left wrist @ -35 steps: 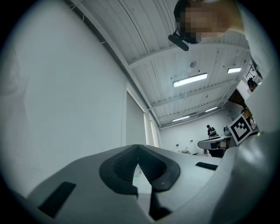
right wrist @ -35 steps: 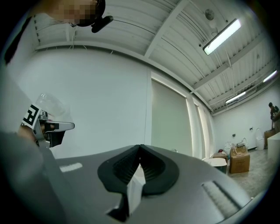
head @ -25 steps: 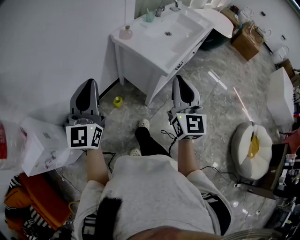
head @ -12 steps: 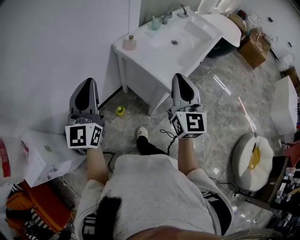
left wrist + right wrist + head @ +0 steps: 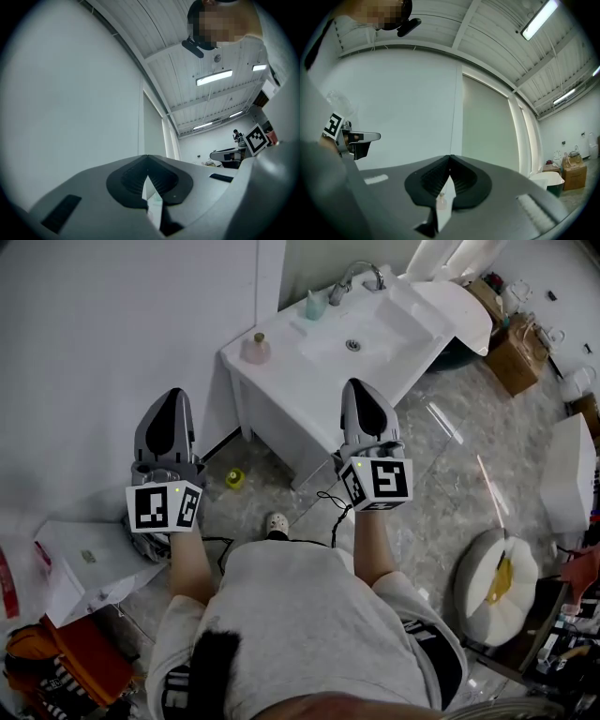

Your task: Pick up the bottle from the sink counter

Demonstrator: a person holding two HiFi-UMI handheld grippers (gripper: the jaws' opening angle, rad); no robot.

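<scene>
left gripper (image 5: 172, 404) is clenched tight and empty, aimed at bare wall (image 5: 84, 343). in the head view the bottle (image 5: 255, 350) now sits lower than a second ago, so the person has stepped nearer. it stands upright on the left corner of the counter (image 5: 281, 381), well ahead of both grippers and untouched. a teal cup (image 5: 315, 306) stands further back by the tap (image 5: 361, 273). right gripper (image 5: 361, 399) is clenched too, with nothing in it. it hangs over the counter's front edge, and its own view catches the bottle small through the slit between the closed jaws. both grippers have kept their pose, so this is still the approach. i judge the jaws must part before any grasp, and the right one looks the better lined up.

the counter is white, smooth and mostly bare around the bottle. below, the floor (image 5: 441, 484) is glossy grey stone with a small yellow thing (image 5: 234, 479) by the counter's leg. a box (image 5: 525, 362) and a white cushion (image 5: 497, 577) sit at right.
</scene>
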